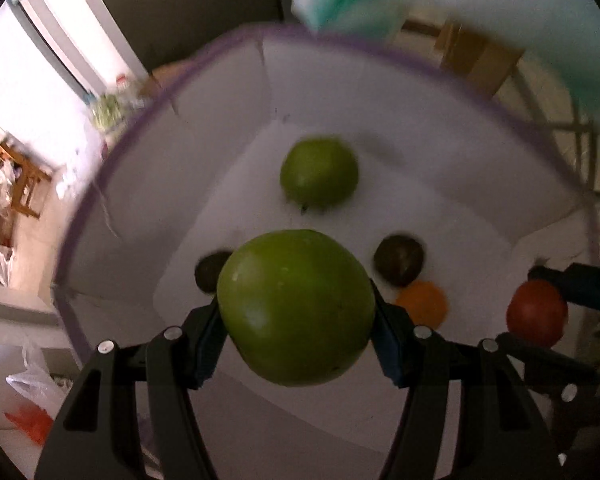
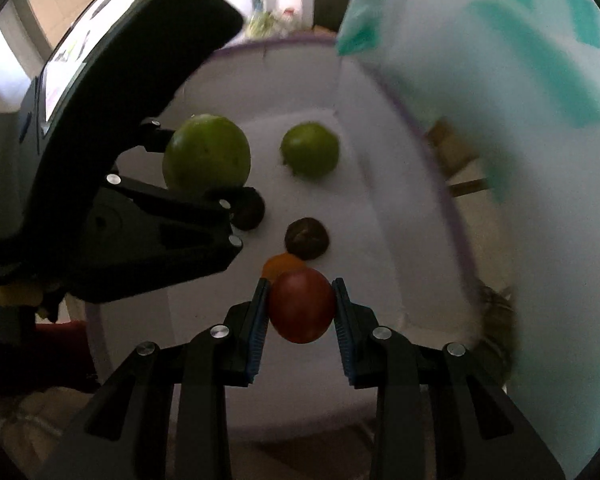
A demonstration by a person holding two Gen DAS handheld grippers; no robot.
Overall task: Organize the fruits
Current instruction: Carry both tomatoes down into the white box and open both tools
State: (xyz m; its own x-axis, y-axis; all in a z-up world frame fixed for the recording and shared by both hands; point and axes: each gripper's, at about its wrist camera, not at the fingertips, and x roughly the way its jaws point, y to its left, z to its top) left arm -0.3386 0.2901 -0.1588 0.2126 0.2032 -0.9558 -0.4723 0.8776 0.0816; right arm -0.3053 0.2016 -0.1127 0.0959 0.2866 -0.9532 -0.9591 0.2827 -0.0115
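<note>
My left gripper [image 1: 296, 312] is shut on a large green fruit [image 1: 296, 308] and holds it above a white, purple-rimmed bin [image 1: 204, 168]. In the right wrist view the same fruit [image 2: 207, 157] is at left in the left gripper [image 2: 204, 164]. My right gripper [image 2: 301, 306] is shut on a red fruit [image 2: 302, 306], also over the bin [image 2: 384, 208]; the red fruit also shows at right in the left wrist view [image 1: 537, 313]. In the bin lie a smaller green fruit [image 1: 319, 178] [image 2: 310, 149], two dark fruits [image 1: 399, 260] [image 1: 210, 270] and an orange one [image 1: 422, 304].
A white and teal cloth or bag [image 2: 500, 128] hangs over the bin's right side. A plastic bag [image 1: 32, 396] lies on the floor at lower left. Wooden furniture [image 1: 24, 184] stands far left.
</note>
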